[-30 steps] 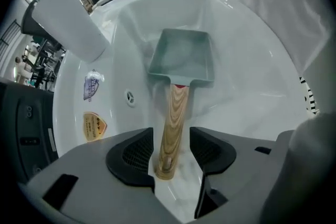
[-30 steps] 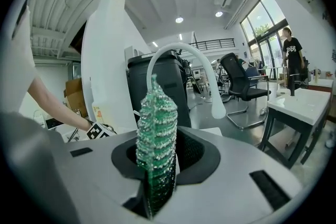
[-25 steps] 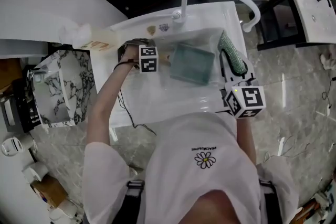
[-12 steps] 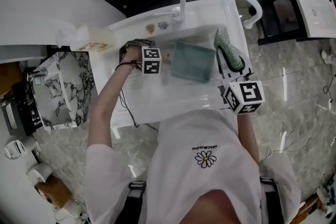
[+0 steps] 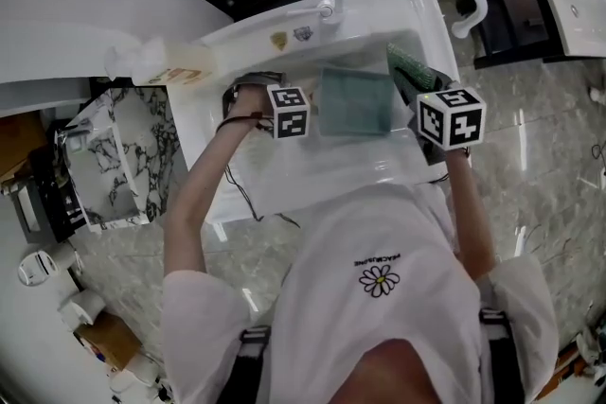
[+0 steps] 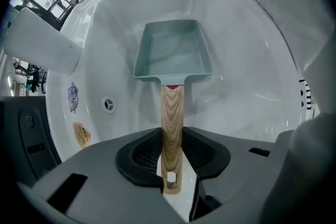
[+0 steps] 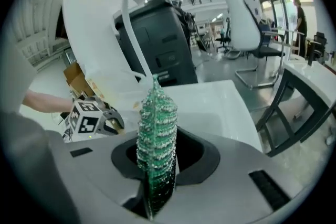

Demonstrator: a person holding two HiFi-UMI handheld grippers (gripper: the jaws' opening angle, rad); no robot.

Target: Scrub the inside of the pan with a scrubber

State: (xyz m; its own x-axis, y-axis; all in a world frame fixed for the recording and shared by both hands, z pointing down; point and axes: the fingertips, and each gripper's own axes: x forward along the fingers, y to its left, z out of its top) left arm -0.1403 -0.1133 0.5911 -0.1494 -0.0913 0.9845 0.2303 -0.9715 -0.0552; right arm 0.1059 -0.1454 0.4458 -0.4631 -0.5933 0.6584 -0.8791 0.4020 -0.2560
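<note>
Since a moment ago my right gripper [image 7: 157, 160], clamped on the green scrubber [image 5: 409, 66], has dropped toward the sink [image 5: 284, 189], and the scrubber now hangs at the right rim of the pan [image 5: 355, 104] lying in the basin. My left gripper [image 6: 171, 160] has just been closing its jaws and now pinches the pan's wooden handle [image 6: 171, 113]. I'd hold that handle firm and lay the scrubber flat on the pan floor before rubbing.

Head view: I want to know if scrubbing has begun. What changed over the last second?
The jaws of the left gripper have just been closing and now clamp the wooden handle of the pan. The right gripper, holding the scrubber, moved in toward the pan, not yet touching it. The pan stayed in the sink, and the scrubber stayed clamped.
</note>
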